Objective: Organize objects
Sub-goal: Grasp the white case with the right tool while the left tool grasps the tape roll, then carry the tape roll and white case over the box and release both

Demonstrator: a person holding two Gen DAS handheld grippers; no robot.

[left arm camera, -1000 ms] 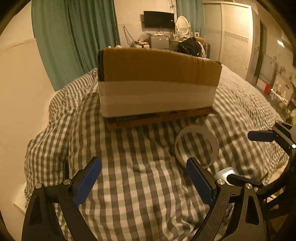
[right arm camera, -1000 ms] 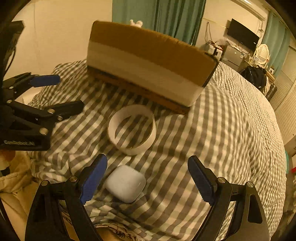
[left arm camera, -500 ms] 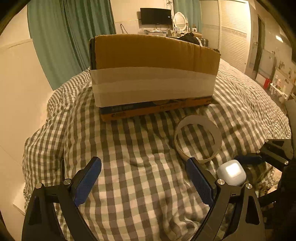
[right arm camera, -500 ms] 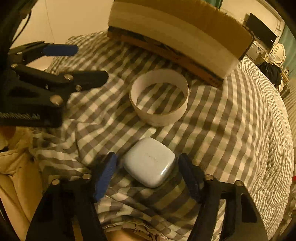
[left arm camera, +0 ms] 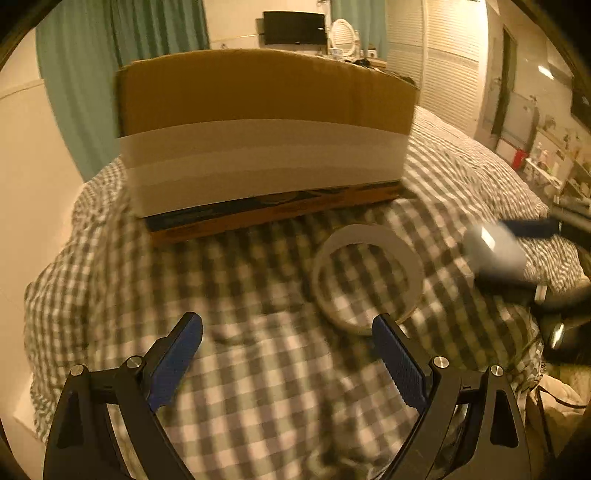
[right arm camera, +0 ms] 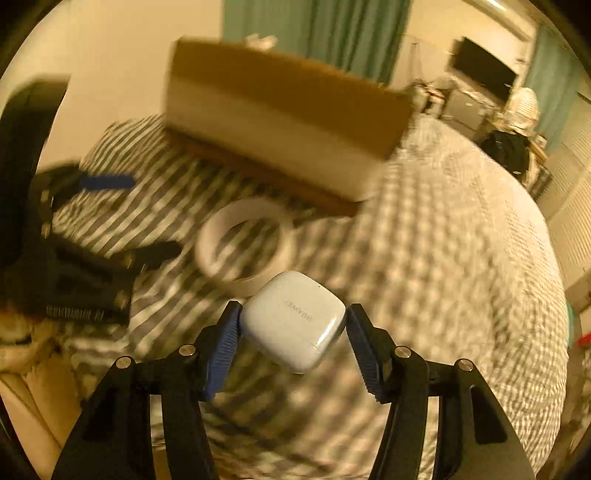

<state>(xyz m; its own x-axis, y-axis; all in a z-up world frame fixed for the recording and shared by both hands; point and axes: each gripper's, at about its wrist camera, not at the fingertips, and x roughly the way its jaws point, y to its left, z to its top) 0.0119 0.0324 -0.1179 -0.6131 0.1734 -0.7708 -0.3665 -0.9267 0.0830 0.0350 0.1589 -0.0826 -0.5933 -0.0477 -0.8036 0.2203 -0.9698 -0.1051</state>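
A: A bedroom in warm lamplight, with teal curtains (left arm camera: 110,74) at twelve o'clock and a bed under a grey-and-white checked cover (left arm camera: 258,369) filling most of both views.

B: And the claws?

A: The right claw (right arm camera: 293,325) is clamped on a small white earbud case (right arm camera: 293,319). Its blue pads (right arm camera: 221,350) press the case from nine and three o'clock, and the jaws have just been closing onto it. The case sits tilted between them, lid side up, clear of the cover.

B: The left one?

A: The left claw (left arm camera: 288,354) stands wide apart with nothing between its pads, hanging over bare checked cover at the six o'clock edge of its own view. From the right camera it shows as a dark blurred shape at nine o'clock.

B: What lies beyond them?

A: A white tape ring (right arm camera: 245,245) lies flat on the cover just past the case, toward twelve o'clock. In the left view the same ring (left arm camera: 367,275) sits at about two o'clock from the open claw, near its right pad.

B: Farther out?

A: A cardboard box (left arm camera: 266,136) with a broad white band across its side stands on the bed behind the ring, close to it. Whether they touch I cannot tell. A dark screen (left arm camera: 293,27) hangs on the far wall.
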